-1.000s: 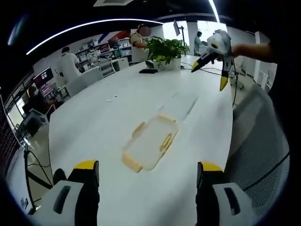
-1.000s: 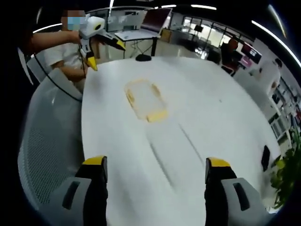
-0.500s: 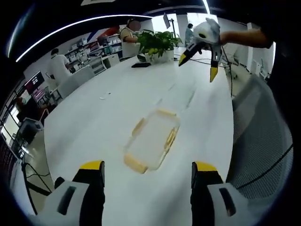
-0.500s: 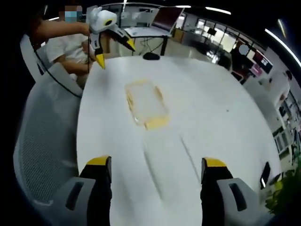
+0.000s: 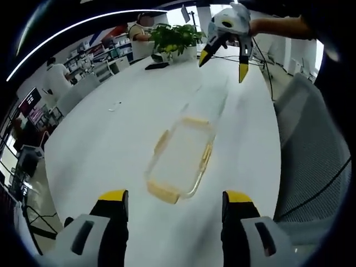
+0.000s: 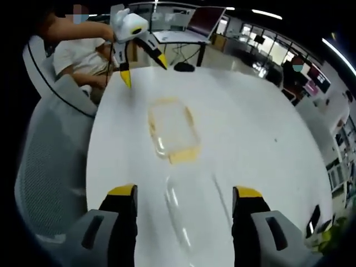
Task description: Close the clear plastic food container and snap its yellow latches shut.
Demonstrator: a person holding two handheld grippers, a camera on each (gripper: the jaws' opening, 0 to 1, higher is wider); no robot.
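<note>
A clear plastic food container (image 5: 181, 158) with yellow latches on its sides and ends lies flat on the white table (image 5: 111, 144). In the right gripper view the container (image 6: 172, 130) sits mid-table, beyond my jaws. My left gripper (image 5: 175, 203) is open and empty, hovering short of the container's near latch (image 5: 163, 192). My right gripper (image 6: 185, 194) is open and empty too, held above the table. Each shows in the other's view: the right gripper (image 5: 223, 64) beyond the container's far end, the left gripper (image 6: 143, 71) likewise. Faint clear streaks (image 6: 178, 214) on the table lie under the right jaws; I cannot tell what they are.
A grey mesh chair (image 5: 311, 144) stands at the table's edge, and the chair (image 6: 50, 156) is also in the right gripper view. A potted plant (image 5: 175, 39) and a dark flat object (image 5: 156, 65) sit at the far end. A black object (image 6: 182, 67) lies behind the left gripper. People stand farther off.
Both views have closed in on the container and look down on it more steeply. Each gripper sits nearer the container's end. The container has stayed put.
</note>
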